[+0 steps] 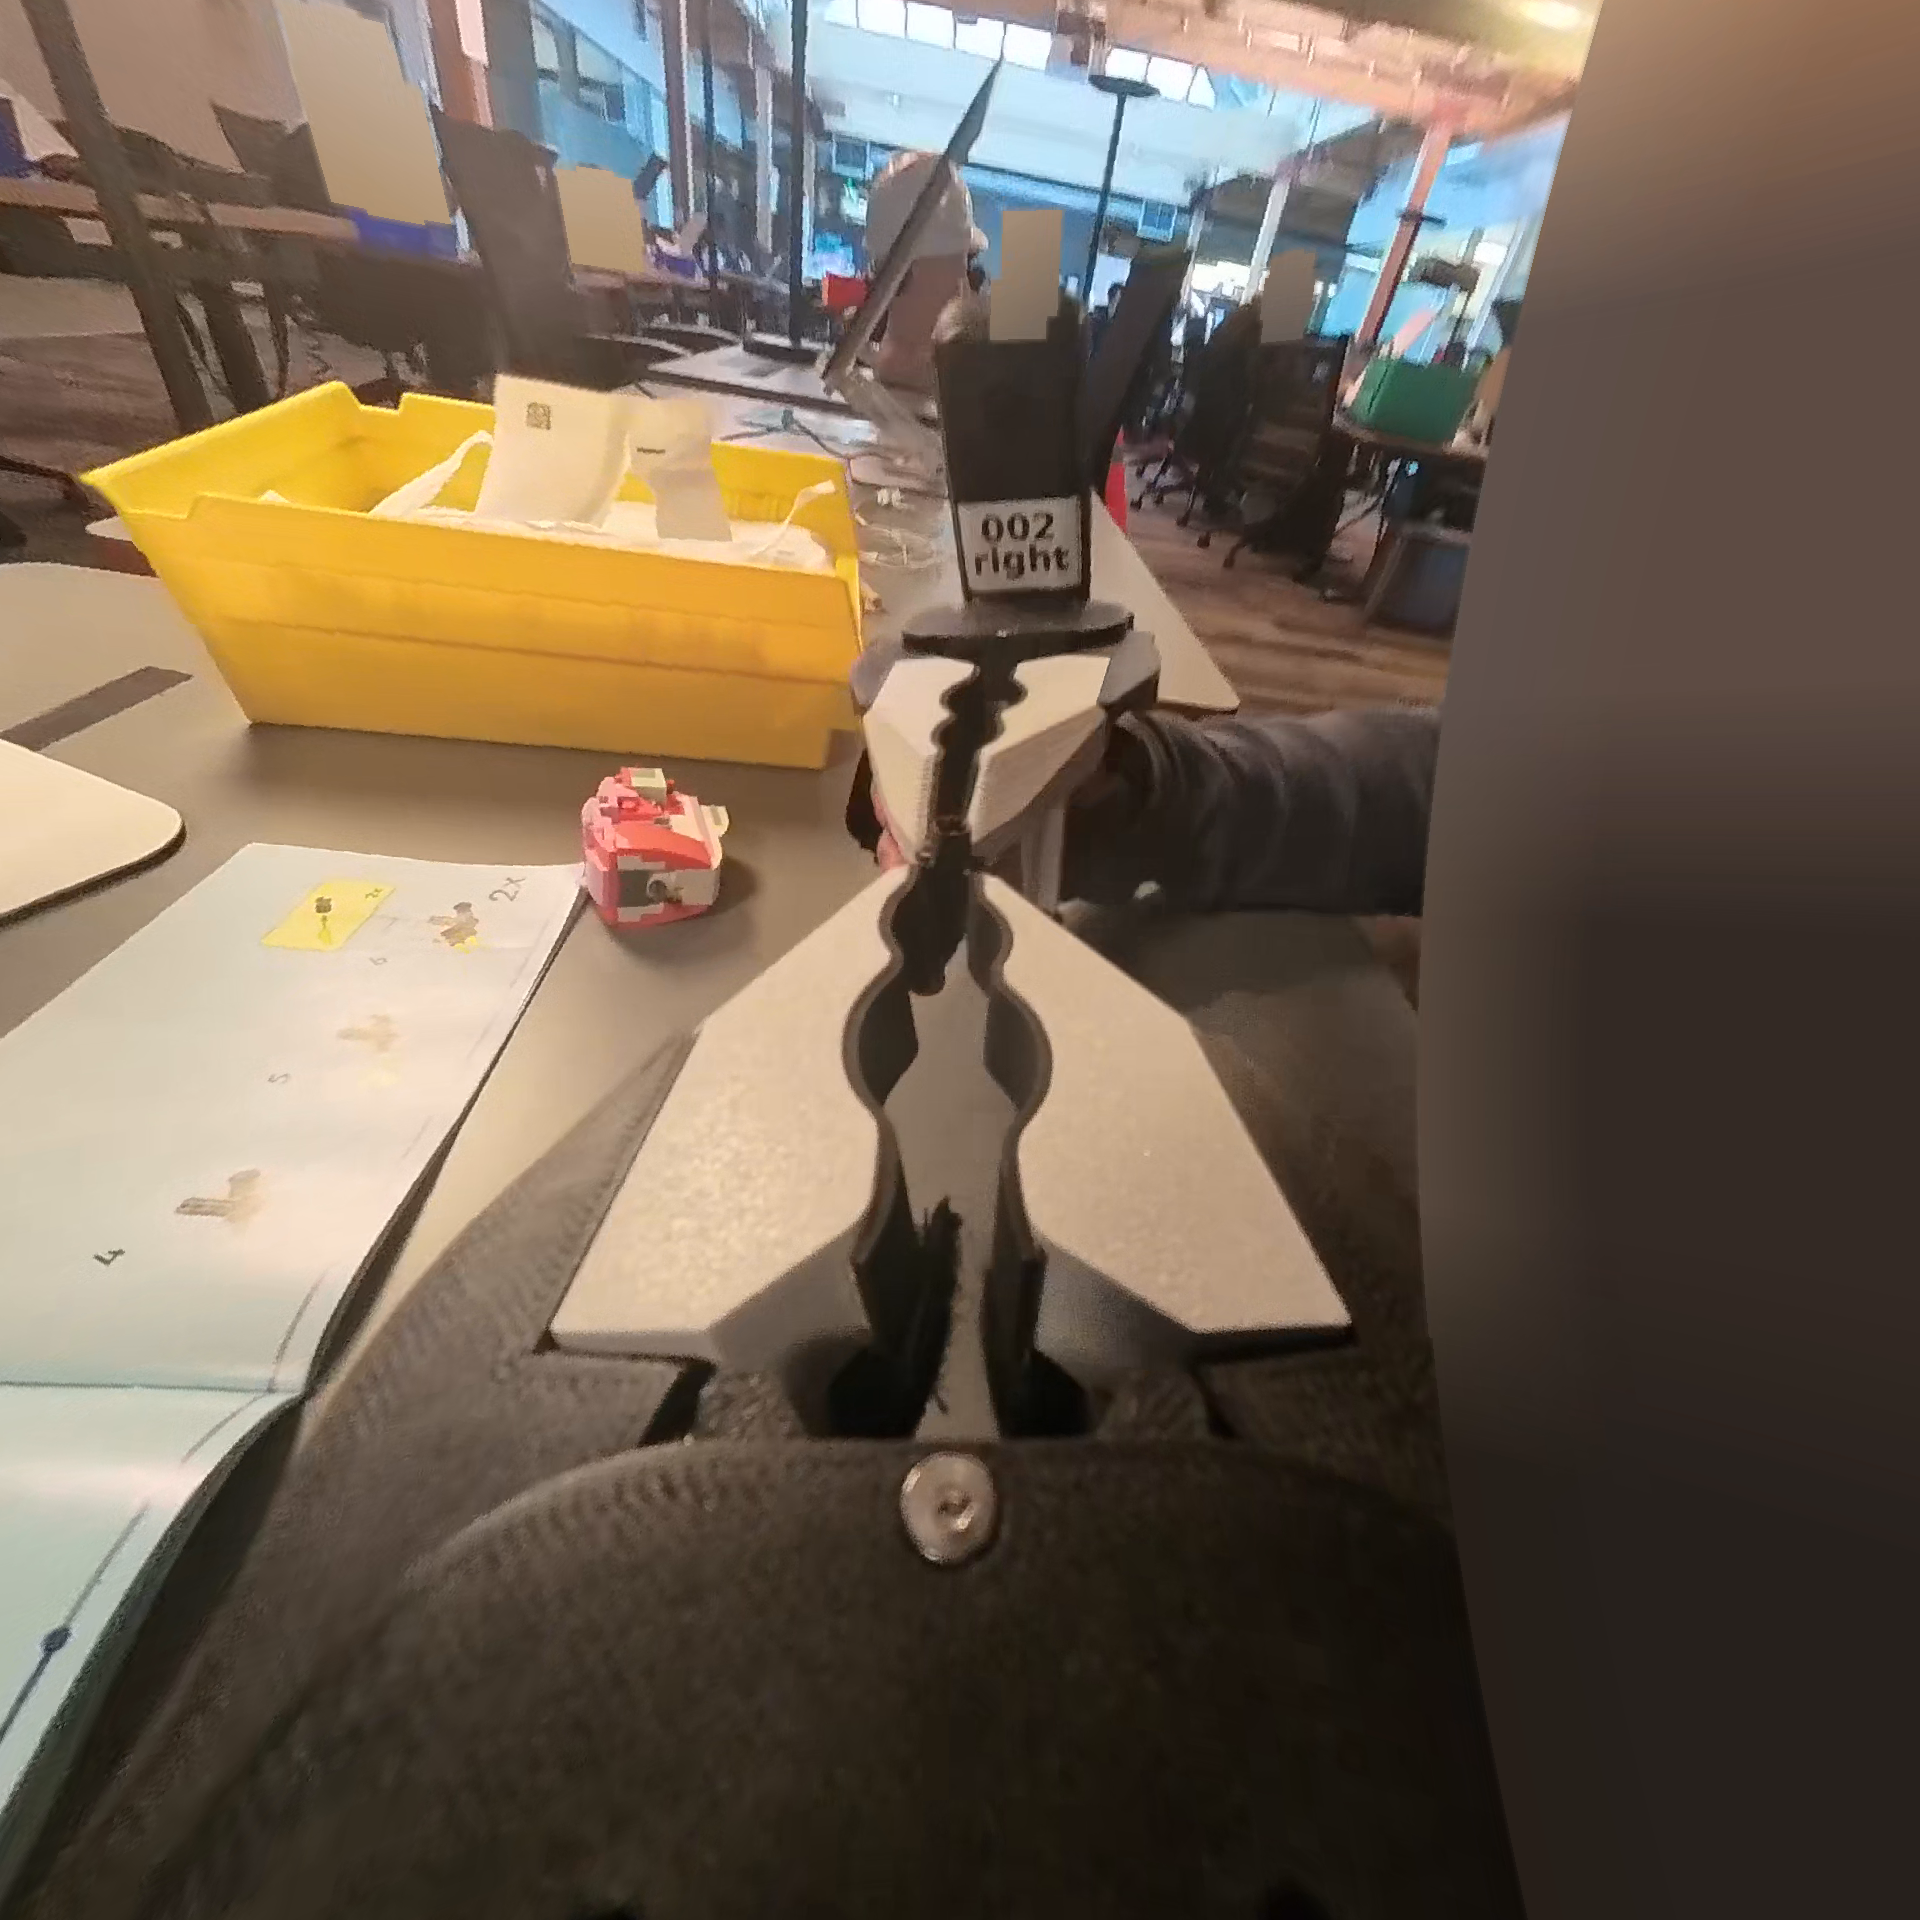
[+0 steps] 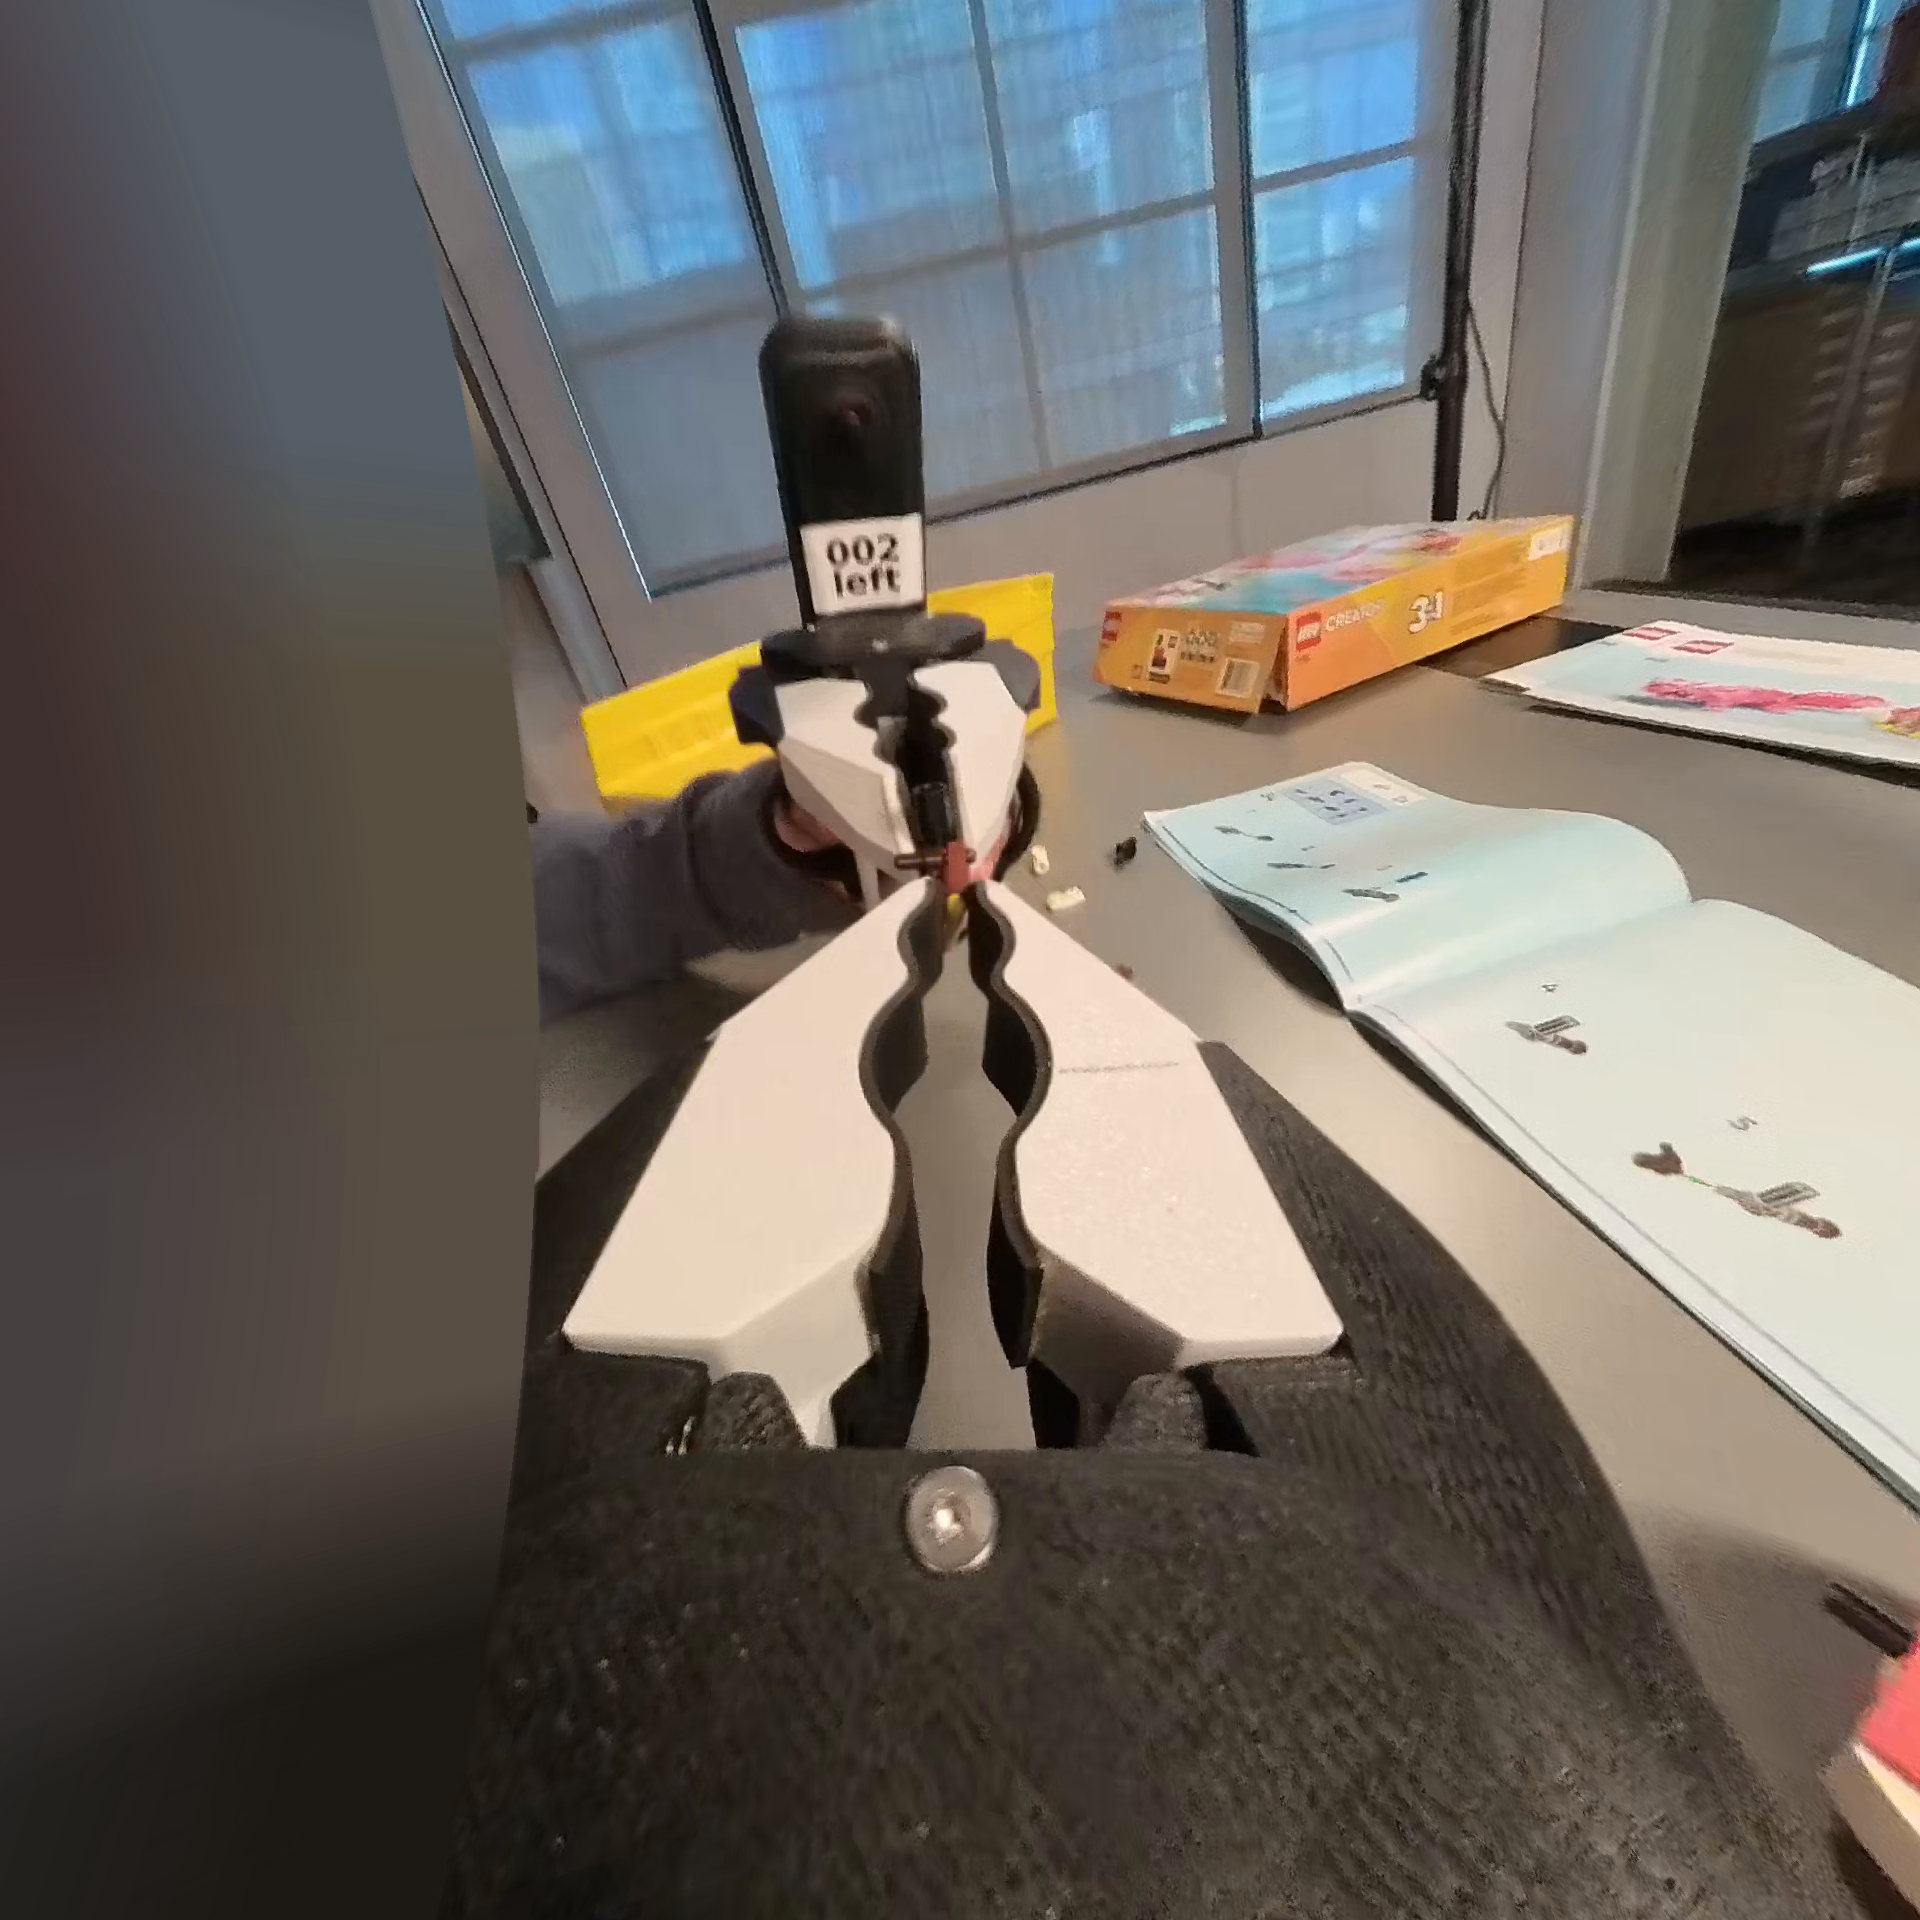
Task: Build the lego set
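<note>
The two grippers face each other tip to tip above a grey table [image 1: 499,831]. My left gripper [image 1: 940,883] is shut on a small black piece [image 1: 932,940]. In the right wrist view the left gripper [image 2: 928,831] shows the piece as a short black cylinder [image 2: 928,802] with a thin dark pin [image 2: 906,860] sticking out sideways. My right gripper [image 2: 948,896] is shut on a small red piece [image 2: 958,868] with a yellow bit just below it. The red piece touches the black one. The right gripper also shows in the left wrist view [image 1: 943,831].
A yellow bin [image 1: 520,634] of white bags stands behind. A red and white brick model [image 1: 649,862] sits by an open pale blue booklet [image 1: 260,1091], which also shows in the right wrist view [image 2: 1558,987]. An orange box [image 2: 1340,613] and loose small pieces [image 2: 1067,899] lie on the table. A sleeved hand [image 1: 1268,810] holds each gripper. Both grippers' tips are close together, under 4 cm apart.
</note>
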Tool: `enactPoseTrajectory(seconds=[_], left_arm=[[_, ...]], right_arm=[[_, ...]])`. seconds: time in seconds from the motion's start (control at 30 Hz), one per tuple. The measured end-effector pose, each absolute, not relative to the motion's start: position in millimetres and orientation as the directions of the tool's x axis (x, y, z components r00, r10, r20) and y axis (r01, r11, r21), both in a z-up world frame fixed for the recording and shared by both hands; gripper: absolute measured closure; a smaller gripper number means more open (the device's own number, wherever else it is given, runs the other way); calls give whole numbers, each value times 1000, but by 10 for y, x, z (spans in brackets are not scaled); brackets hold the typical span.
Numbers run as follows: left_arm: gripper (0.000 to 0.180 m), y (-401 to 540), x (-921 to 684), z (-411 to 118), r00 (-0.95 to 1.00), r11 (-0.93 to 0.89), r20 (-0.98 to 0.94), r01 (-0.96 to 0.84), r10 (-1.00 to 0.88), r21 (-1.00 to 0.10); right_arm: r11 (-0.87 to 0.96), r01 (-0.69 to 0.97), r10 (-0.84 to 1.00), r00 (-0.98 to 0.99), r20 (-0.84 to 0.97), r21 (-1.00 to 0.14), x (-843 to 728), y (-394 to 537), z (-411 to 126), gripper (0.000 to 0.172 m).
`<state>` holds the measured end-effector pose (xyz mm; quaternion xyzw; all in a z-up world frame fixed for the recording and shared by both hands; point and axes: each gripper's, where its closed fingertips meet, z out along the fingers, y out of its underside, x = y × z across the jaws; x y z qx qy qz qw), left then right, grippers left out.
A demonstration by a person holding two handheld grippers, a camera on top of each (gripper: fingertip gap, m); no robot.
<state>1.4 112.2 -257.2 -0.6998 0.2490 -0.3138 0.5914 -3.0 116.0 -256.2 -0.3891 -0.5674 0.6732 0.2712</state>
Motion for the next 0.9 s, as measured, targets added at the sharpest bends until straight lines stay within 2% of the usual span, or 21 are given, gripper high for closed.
enactPoseTrajectory(seconds=[0.2, 0.5, 0.73, 0.9], left_arm=[[176, 1096, 29, -2796, 698, -201, 2, -203, -716, -958], [175, 1079, 21, -3175, 665, -231, -203, -504, -718, -832], [175, 1113, 52, -3259, 666, -246, -184, -497, -723, -832], [176, 1121, 62, -3089, 684, -240, -45, -316, -728, -918]], right_arm=[[-7, 170, 837, -538, -99, -985, -22, 1130, -2790, 169], [251, 260, 839, -539, 76, -933, -2, 1104, -3101, 170], [282, 254, 841, -530, 111, -925, -17, 1109, -3123, 169], [188, 213, 845, -532, 48, -959, -7, 1133, -2989, 169]])
